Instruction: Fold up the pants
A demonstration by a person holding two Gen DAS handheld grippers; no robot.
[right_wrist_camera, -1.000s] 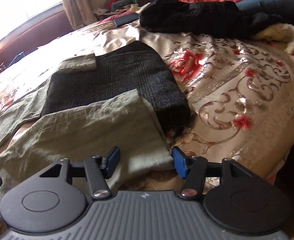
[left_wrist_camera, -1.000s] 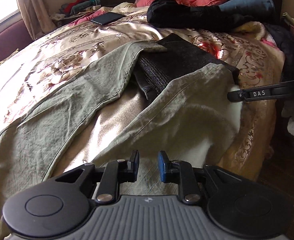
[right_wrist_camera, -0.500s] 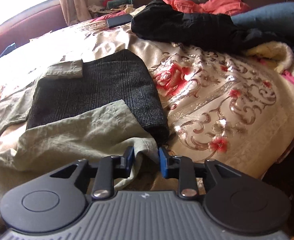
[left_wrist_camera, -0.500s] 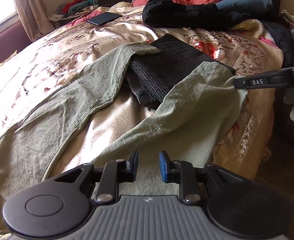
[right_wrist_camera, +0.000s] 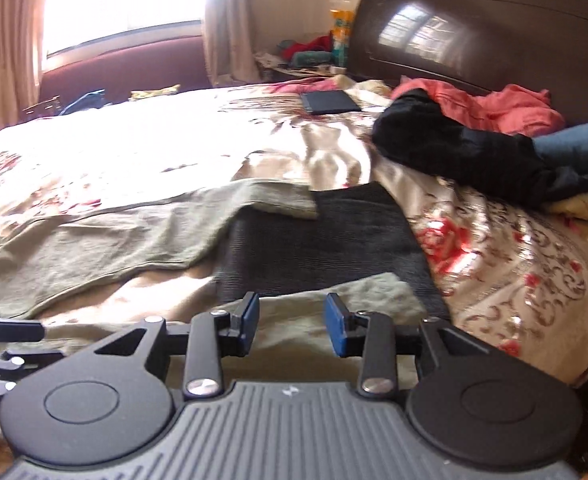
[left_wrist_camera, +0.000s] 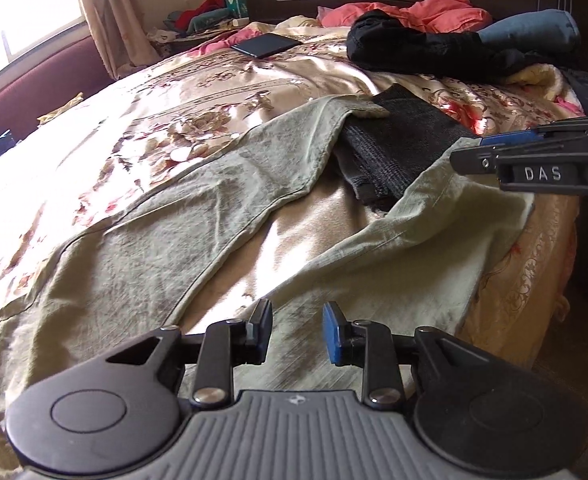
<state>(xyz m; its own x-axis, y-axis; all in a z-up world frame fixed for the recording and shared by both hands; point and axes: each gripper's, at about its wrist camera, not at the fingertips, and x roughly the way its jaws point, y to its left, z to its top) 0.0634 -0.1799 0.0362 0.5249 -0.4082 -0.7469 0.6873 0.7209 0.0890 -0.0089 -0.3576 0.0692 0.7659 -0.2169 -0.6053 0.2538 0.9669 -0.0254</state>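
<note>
Bed (left_wrist_camera: 198, 92) with floral cover fills both views, dark headboard (right_wrist_camera: 494, 36) at top. Pants (left_wrist_camera: 166, 232), olive green, lie spread flat across the cover: one leg runs from lower left up to centre in the left wrist view, the other from bottom centre to the right edge. Both cuffs lie on a folded dark grey garment (left_wrist_camera: 398, 152) at centre right. Black clothing (left_wrist_camera: 422, 52) and a coral item (left_wrist_camera: 434, 10) are piled near the headboard, upper right. Dark tablet (left_wrist_camera: 265, 45) lies flat, top centre.

Left gripper (left_wrist_camera: 297, 334), bottom centre, over the near leg: jaws parted and opening, fabric visible through the gap, pads not pressing it, so released. Right gripper (right_wrist_camera: 292, 330), bottom centre of its own view, over the near cuff: jaws parted with a clear gap, nothing pinched, released. In the left wrist view it enters from the right edge (left_wrist_camera: 478, 152) above that cuff.
</note>
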